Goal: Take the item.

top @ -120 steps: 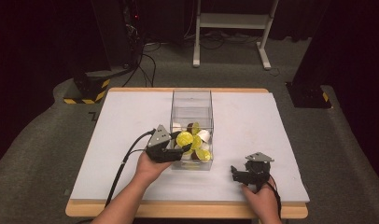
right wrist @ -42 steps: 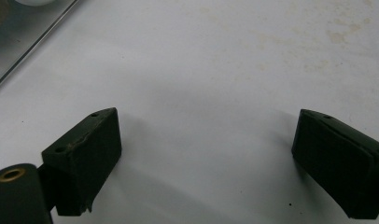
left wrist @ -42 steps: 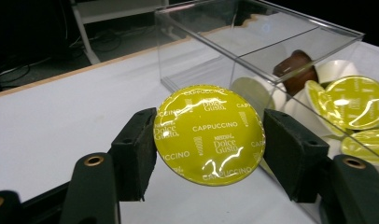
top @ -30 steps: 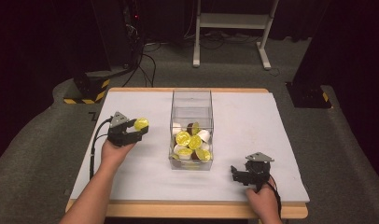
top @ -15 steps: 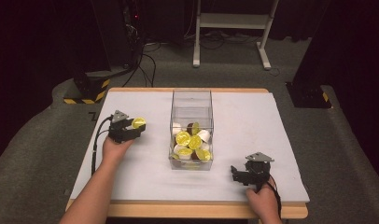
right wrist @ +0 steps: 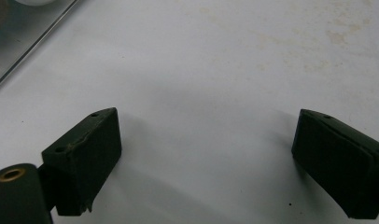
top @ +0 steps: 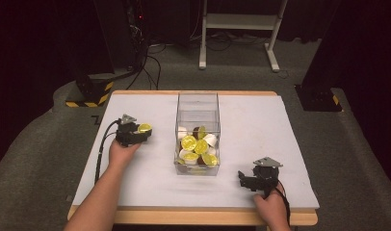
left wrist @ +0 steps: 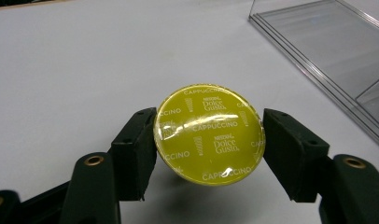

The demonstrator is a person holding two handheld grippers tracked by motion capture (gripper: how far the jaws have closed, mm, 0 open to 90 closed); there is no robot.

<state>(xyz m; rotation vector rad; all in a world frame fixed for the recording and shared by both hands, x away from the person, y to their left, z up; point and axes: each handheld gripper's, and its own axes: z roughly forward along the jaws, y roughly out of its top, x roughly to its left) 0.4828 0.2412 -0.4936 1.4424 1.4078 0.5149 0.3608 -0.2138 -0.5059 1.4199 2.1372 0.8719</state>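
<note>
One yellow capsule [left wrist: 209,133] pinched in left gripper [left wrist: 209,140]; right gripper [right wrist: 206,163] spread, empty.

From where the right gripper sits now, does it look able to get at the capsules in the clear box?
Probably yes. The right gripper rests open and empty on the table beside the clear box, whose top appears open. Nothing lies between them, though it would have to lift over the wall to reach the capsules.

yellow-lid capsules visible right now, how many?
5 visible. One is in the left gripper, a yellow capsule held over the table left of the clear box. Four yellow lids lie inside the box among white and brown ones; more may be hidden beneath.
</note>
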